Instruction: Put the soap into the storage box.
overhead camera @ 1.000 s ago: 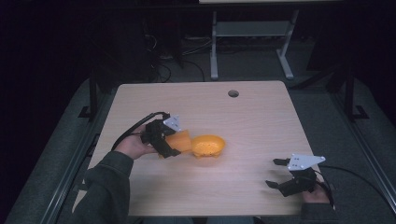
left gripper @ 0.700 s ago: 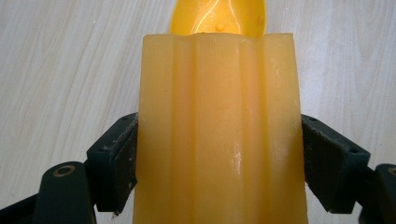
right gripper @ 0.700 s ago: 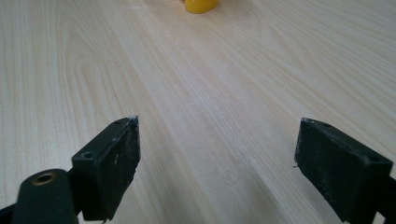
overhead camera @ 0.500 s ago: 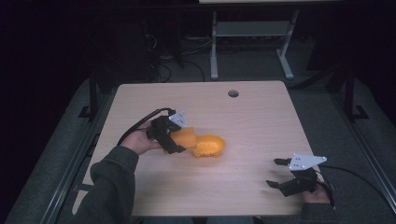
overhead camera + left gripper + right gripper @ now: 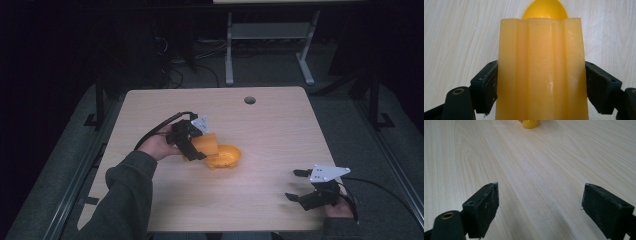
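From where I stand, the person's left gripper (image 5: 197,145) sits a little left of the middle of the pale wooden table (image 5: 270,125), and its black jaws are clamped on a ribbed, pale orange block (image 5: 207,144). In the left gripper view the block (image 5: 541,70) rises straight up between the two jaws, each pad pressed flat against one of its sides (the surface looks waxy, with long vertical flutes running its height). Past the far end of the block lies a brighter yellow-orange bowl (image 5: 226,156), resting on the table with its open side up; in the left gripper view its rounded rim (image 5: 545,9) peeks over the top edge of the block. From above, block and bowl overlap, though whether they actually touch I cannot tell.

The left hand (image 5: 157,145) grips the tool from behind, a dark green sleeve (image 5: 125,195) coming in from the near edge, and a black cable (image 5: 159,127) loops off the gripper across the wood.

The right gripper (image 5: 305,186) rests well apart from all that, near the table's right front corner, with its grey three-cornered plate (image 5: 326,173) on top. Its jaws stand wide open with nothing between them, bare wood grain showing in the gap in the right gripper view (image 5: 540,205). Far ahead of them, at the top of that view, sits the bowl (image 5: 531,123).

A small round hole (image 5: 249,100) marks the table's far side.
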A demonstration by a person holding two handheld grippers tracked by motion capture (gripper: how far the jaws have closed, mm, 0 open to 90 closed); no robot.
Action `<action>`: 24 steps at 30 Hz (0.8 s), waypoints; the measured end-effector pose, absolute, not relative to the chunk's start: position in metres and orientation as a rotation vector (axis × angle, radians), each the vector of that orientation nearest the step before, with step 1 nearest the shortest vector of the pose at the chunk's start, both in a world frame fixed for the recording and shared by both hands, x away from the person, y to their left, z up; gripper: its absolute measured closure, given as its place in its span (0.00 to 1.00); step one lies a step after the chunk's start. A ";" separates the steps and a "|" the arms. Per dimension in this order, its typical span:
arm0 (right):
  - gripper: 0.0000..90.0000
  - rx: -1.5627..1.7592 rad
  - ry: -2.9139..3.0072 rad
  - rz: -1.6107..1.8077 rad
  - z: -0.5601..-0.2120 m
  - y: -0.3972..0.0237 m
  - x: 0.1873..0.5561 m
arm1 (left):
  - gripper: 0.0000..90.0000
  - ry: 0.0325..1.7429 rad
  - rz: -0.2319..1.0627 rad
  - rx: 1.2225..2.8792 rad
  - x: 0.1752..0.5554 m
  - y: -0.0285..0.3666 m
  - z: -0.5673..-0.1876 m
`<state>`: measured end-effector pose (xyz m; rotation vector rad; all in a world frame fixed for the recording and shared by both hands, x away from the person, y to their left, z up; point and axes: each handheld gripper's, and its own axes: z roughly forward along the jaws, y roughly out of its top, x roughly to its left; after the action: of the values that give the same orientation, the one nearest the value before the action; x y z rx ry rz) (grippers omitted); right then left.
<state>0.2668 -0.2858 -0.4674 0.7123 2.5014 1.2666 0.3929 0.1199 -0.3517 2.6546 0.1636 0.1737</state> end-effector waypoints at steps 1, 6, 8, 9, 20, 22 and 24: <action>0.15 0.714 2.500 1.268 -0.468 -0.286 0.267 | 0.24 0.159 0.169 2.649 0.393 0.119 -0.352; 0.15 0.702 2.497 1.279 -0.467 -0.286 0.267 | 0.24 0.139 0.163 2.655 0.395 0.112 -0.352; 0.15 0.711 2.489 1.285 -0.466 -0.286 0.266 | 0.24 0.121 0.149 2.656 0.396 0.109 -0.352; 0.15 0.708 2.487 1.287 -0.466 -0.286 0.266 | 0.24 0.118 0.148 2.655 0.396 0.107 -0.352; 0.15 0.707 2.495 1.284 -0.467 -0.286 0.267 | 0.24 0.045 0.104 2.666 0.402 0.085 -0.357; 0.15 0.709 2.496 1.283 -0.467 -0.286 0.267 | 0.24 0.035 0.094 2.672 0.403 0.081 -0.359; 0.15 0.711 2.498 1.283 -0.468 -0.286 0.268 | 0.24 0.027 0.075 2.674 0.405 0.078 -0.361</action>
<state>0.2678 -0.2861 -0.4676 0.7111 2.4977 1.2835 0.4050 0.0779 -0.3610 2.6743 0.0268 0.0751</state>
